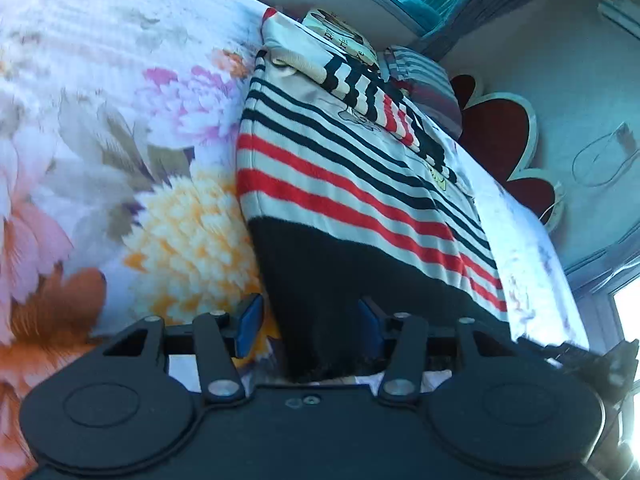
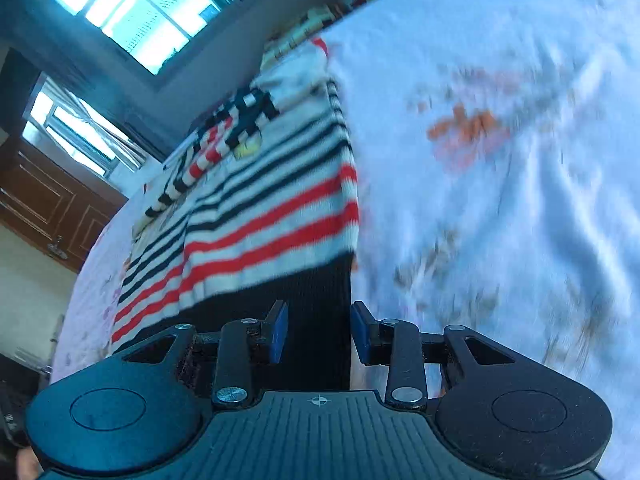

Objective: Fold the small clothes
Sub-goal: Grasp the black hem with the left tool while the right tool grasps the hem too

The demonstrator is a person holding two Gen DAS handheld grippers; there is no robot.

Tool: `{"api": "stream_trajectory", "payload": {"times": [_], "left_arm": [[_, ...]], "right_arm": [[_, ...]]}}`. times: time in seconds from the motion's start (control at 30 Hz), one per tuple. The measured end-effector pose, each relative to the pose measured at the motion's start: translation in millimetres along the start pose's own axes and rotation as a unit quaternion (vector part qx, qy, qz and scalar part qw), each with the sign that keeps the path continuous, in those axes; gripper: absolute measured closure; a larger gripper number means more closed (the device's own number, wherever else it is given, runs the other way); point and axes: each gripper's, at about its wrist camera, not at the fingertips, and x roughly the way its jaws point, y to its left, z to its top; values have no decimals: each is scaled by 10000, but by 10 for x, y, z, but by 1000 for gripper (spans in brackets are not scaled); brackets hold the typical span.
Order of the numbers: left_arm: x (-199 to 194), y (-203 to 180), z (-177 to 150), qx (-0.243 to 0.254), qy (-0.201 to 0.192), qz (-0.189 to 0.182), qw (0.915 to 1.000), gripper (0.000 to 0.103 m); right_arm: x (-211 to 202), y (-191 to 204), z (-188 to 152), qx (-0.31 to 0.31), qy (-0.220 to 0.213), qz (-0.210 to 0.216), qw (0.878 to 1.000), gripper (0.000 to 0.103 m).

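Note:
A small striped sweater (image 1: 340,184) lies flat on a floral bedsheet (image 1: 120,128), cream with red and black stripes and a black hem band; its sleeves are folded across the chest. My left gripper (image 1: 308,326) is open, its blue pads on either side of the hem's left corner. The sweater also shows in the right wrist view (image 2: 272,216). My right gripper (image 2: 320,332) is open, its pads on either side of the hem's right corner. Neither pair of jaws is closed on the cloth.
Other folded clothes (image 1: 344,40) and a striped pillow (image 1: 424,80) lie beyond the sweater's collar. A red headboard (image 1: 508,140) stands at the bed's far right. A window (image 2: 136,4) and a wooden cabinet (image 2: 44,208) are beyond the bed.

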Motion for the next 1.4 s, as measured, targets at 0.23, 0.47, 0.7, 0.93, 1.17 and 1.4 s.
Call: {"api": "stream_trajectory", "payload": {"times": [0.23, 0.47, 0.7, 0.93, 1.17, 1.4], "left_arm": [[176, 147, 210, -513, 88, -551, 9971, 55], [296, 106, 241, -624, 78, -783, 9949, 59], [244, 67, 182, -310, 74, -385, 9987, 96], [-263, 48, 208, -126, -1114, -1079, 9878, 98], [49, 239, 30, -512, -505, -461, 9963, 98], [-211, 35, 324, -530, -971, -898, 9898, 98]], "right_arm": [[136, -197, 2, 810, -5, 584, 9950, 68], [234, -96, 88, 520, 164, 653, 9964, 68], [308, 60, 52, -15, 227, 454, 9987, 98], [-273, 208, 68, -633, -799, 1040, 9893, 98], [74, -113, -87, -83, -349, 560, 9978, 99], [-153, 301, 243, -566, -732, 993, 9907, 99]]}}
